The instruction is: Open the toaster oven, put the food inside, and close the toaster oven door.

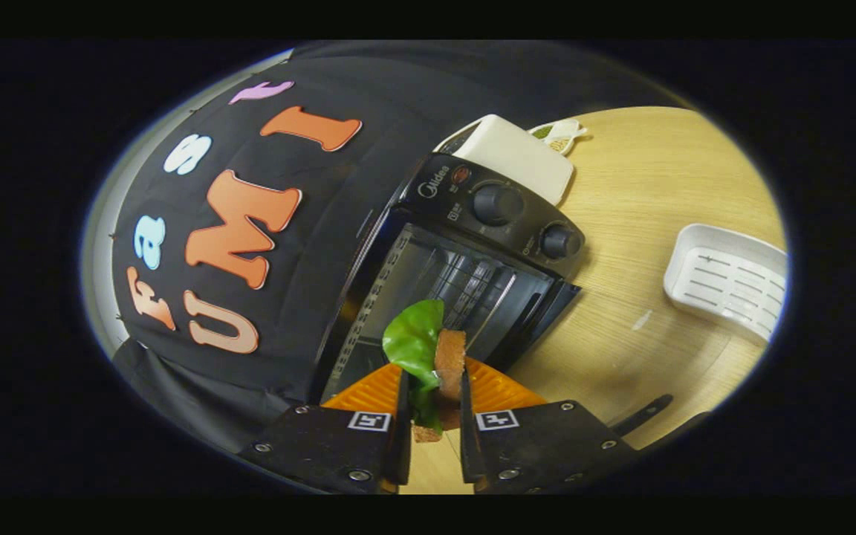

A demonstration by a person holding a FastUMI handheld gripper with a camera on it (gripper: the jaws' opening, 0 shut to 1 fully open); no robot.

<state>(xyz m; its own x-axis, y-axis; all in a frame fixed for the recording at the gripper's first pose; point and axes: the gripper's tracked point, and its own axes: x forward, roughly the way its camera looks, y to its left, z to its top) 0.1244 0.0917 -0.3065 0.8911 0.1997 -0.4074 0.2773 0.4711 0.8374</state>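
Note:
A black toaster oven (465,245) stands on the wooden table (643,223) just ahead of my fingers, its door open and the wire rack inside showing. My gripper (434,375) is shut on the food, a sandwich (435,357) with a brown bread slice and a green lettuce leaf sticking out past the fingertips. The sandwich hangs in front of the oven's opening, over the lowered door. The view is rolled, so the oven looks tilted.
A white toaster-like box (517,156) sits behind the oven, with a small packet (562,135) beside it. A white slotted tray (729,279) lies on the table to the right. Black cloth wall stands to the left of the oven.

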